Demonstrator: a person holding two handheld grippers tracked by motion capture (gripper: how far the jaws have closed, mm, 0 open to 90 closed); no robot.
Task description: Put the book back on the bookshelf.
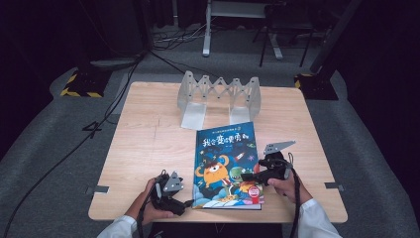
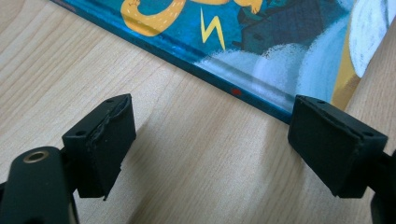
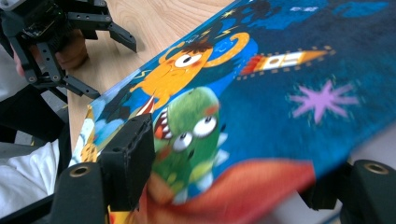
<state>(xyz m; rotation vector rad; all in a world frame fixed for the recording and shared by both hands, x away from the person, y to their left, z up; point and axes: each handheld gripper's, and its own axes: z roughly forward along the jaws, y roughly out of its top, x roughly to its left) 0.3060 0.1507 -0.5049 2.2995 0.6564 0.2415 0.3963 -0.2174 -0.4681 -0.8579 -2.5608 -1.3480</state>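
A picture book (image 1: 225, 163) with a blue cover and an orange monster lies flat on the wooden table (image 1: 148, 144), near the front edge. My left gripper (image 1: 184, 201) rests on the table at the book's lower left corner. Its jaws stand wide open on bare wood, with the book's edge (image 2: 261, 51) just ahead of them. My right gripper (image 1: 249, 176) reaches over the book's right edge. In the right gripper view it (image 3: 233, 158) is open, one jaw above the cover (image 3: 280, 93) and the other below the edge. The left gripper (image 3: 112, 67) is seen beyond.
A grey folding rack (image 1: 218, 96) stands at the back of the table, behind the book. Bare wood lies to the left of the book. Cables and black-and-yellow stand bases (image 1: 81, 84) sit on the grey floor around the table.
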